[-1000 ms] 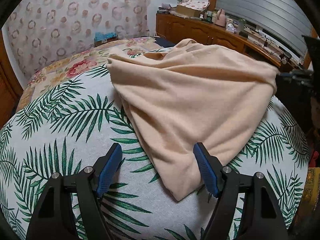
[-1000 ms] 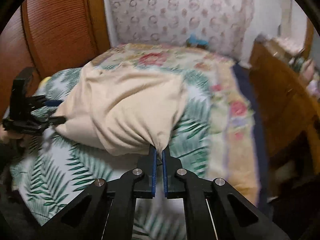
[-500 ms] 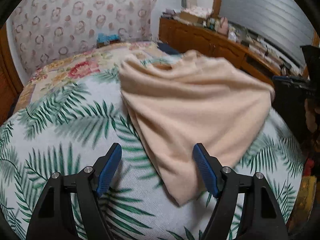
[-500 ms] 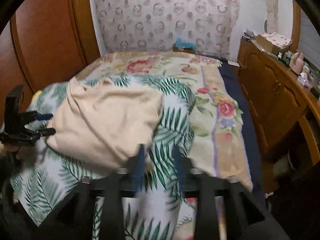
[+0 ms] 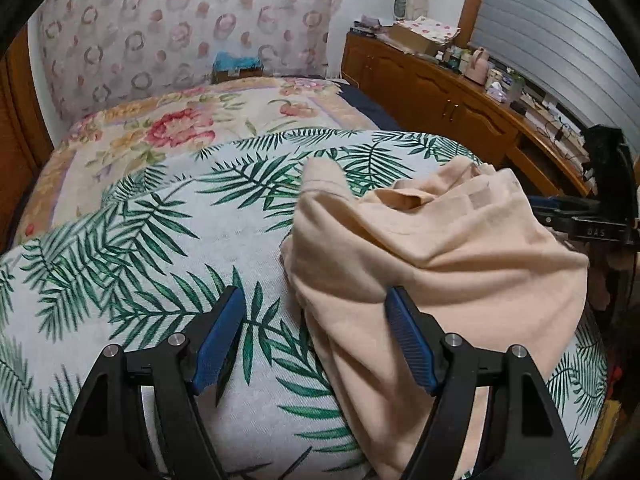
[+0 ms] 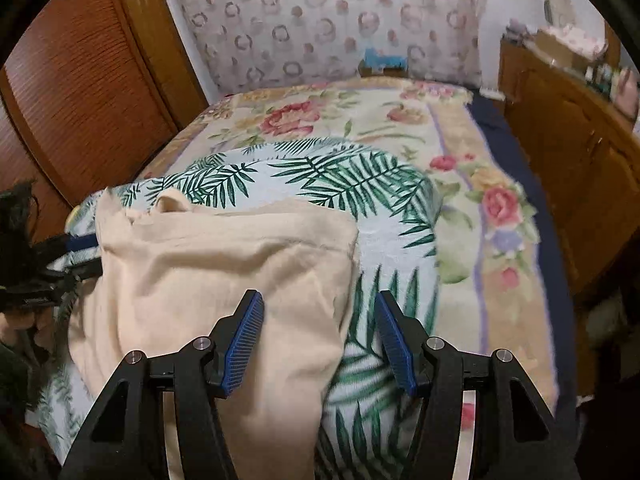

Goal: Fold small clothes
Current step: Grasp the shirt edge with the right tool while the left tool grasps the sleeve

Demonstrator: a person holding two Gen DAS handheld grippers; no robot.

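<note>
A peach-coloured small garment lies loosely rumpled on the palm-leaf bedspread. In the left wrist view it fills the right half, and my left gripper is open, its right finger over the cloth's near edge. In the right wrist view the garment lies at the lower left, and my right gripper is open just above its near right edge, holding nothing. The other gripper shows at the far right edge of the left wrist view and at the far left edge of the right wrist view.
A floral blanket covers the far part of the bed. A wooden cabinet with clutter on top runs along the right side. A wooden slatted door stands on the left. A patterned curtain hangs behind the bed.
My right gripper has let go of the garment's corner and opened. The garment has dropped from a stretched sheet into a rumpled heap on the bed. My left gripper stayed open.
</note>
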